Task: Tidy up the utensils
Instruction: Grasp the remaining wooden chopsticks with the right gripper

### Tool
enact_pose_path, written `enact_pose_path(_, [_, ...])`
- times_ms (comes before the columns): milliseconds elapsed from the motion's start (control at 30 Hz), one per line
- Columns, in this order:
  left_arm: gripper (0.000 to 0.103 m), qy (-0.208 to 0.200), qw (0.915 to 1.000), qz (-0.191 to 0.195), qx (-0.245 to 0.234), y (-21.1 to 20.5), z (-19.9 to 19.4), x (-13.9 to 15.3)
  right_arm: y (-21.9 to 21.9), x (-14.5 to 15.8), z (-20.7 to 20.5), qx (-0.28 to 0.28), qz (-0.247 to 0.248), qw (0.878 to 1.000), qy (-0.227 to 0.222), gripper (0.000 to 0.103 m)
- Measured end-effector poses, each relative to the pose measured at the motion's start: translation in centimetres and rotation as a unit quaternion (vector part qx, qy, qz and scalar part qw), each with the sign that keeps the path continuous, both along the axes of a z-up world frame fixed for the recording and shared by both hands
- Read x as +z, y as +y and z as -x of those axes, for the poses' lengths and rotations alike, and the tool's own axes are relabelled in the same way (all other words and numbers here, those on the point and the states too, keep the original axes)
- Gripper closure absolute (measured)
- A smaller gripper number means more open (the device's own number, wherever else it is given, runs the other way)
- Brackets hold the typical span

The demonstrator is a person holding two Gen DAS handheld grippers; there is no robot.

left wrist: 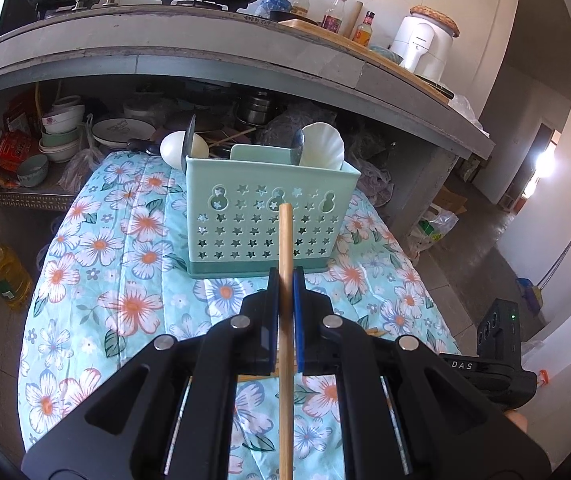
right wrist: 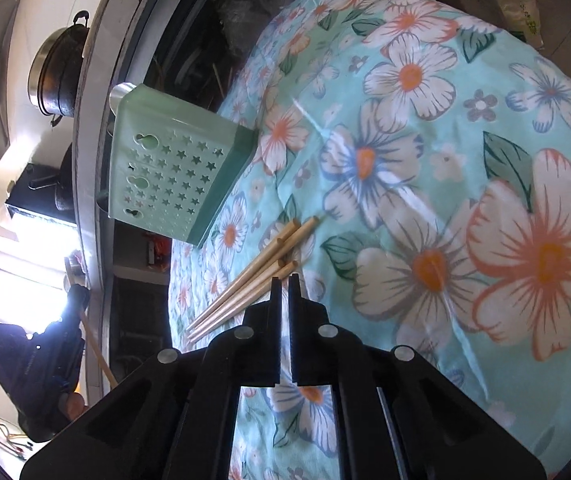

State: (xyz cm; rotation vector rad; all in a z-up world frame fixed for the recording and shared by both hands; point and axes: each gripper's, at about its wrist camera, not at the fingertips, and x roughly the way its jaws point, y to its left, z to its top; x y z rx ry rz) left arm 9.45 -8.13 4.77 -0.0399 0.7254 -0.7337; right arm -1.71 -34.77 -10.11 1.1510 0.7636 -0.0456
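Your left gripper (left wrist: 285, 276) clamps one smooth wooden chopstick (left wrist: 285, 240) | your right gripper (right wrist: 284, 280) is closed on nothing, beside four loose tapered chopsticks (right wrist: 253, 276) on the floral cloth (right wrist: 425, 160) | farther off stands the star-perforated mint plastic caddy (left wrist: 261, 208), holding spoons.

Daylight fills both views, bright and fairly even. In the left wrist view a blown-out white glare sits in the open doorway (left wrist: 545, 162) at far right. In the right wrist view an overexposed window (right wrist: 17, 292) whitens the lower left. Shadows on the floral turquoise tablecloth (right wrist: 465, 128) are soft. Fisheye bending curves the grey concrete counter edge (left wrist: 205, 60); corners darken to black; the cloth's near flowers look slightly smeared.
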Motion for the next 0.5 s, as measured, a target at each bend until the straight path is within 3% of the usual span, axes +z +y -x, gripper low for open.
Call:
enact_pose_path(133, [0.098,0.003,1.0,0.003,-0.002,0.0,0.0,0.0,0.1,-0.5,-0.2,0.012,-0.056,0.998,-0.007,0.095])
enact_pose_path(200, [0.098,0.004,1.0,0.005,-0.004,0.1,0.0,0.0,0.3,-0.9,-0.8,0.015,-0.071,0.997,-0.002,0.072])
enact_pose_path(233, [0.098,0.005,1.0,0.005,-0.005,0.2,0.1,0.1,0.4,-1.1,-1.2,0.012,-0.08,0.997,-0.001,0.069])
enact_pose_path(367, [0.098,0.004,0.9999,0.01,-0.005,0.5,0.2,0.2,0.3,-1.7,-2.3,-0.013,-0.083,0.996,0.003,0.07])
enact_pose_path(500, [0.098,0.005,0.9999,0.013,-0.003,0.8,0.2,0.3,0.0,-2.1,-2.9,-0.037,-0.074,0.996,0.018,0.091])
